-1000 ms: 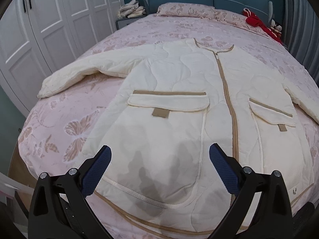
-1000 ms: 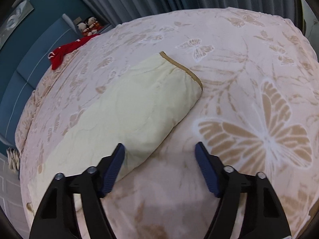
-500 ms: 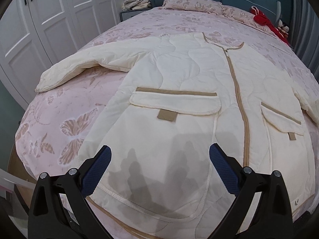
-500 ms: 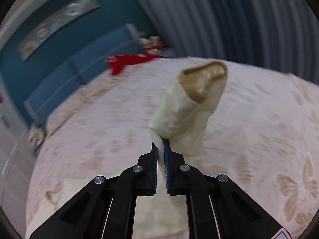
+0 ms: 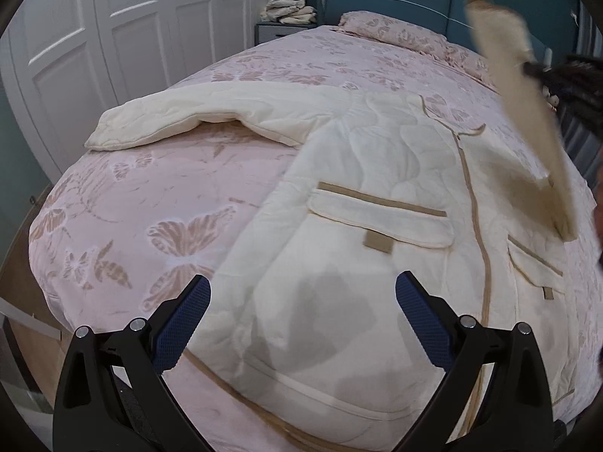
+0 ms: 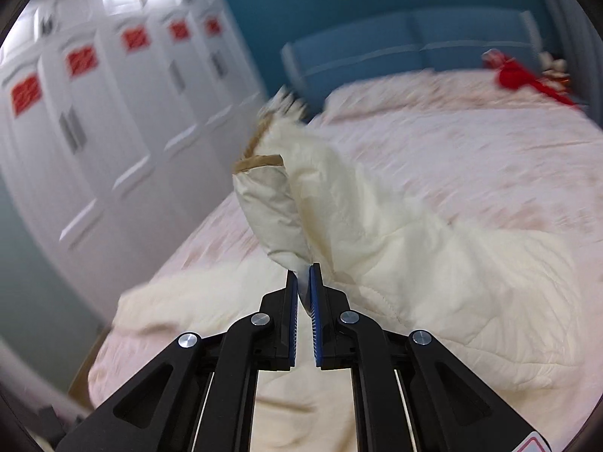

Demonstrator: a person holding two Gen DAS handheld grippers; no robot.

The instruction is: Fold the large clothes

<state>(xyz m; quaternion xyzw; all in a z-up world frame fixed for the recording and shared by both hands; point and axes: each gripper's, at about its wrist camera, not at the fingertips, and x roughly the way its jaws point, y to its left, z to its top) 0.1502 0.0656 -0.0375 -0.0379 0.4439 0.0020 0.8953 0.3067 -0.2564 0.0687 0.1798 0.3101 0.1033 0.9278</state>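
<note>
plainly, the cream quilted jacket (image 5: 377, 173) looks soft, puffy and light for its bulk, so it should drape and slump rather than hold a crease; it lies front up on the bed (image 5: 158, 203), zip closed, with tan binding along the hem, zip and pocket flaps. its padded shell looks slightly slick, so a pinch near a bound edge or cuff seems the safest hold. the right tongs (image 6: 303, 275) are clamped on the right sleeve (image 6: 271, 211) close to its tan cuff, lifting it over the jacket's body. the left tongs (image 5: 301, 301) hover with pads wide apart above the lower front, holding nothing. the other sleeve (image 5: 211, 113) stretches flat toward the white wardrobe doors (image 5: 113, 37). the bedspread is pink with printed butterflies; a blue padded headboard (image 5: 395, 7) stands beyond.
</note>
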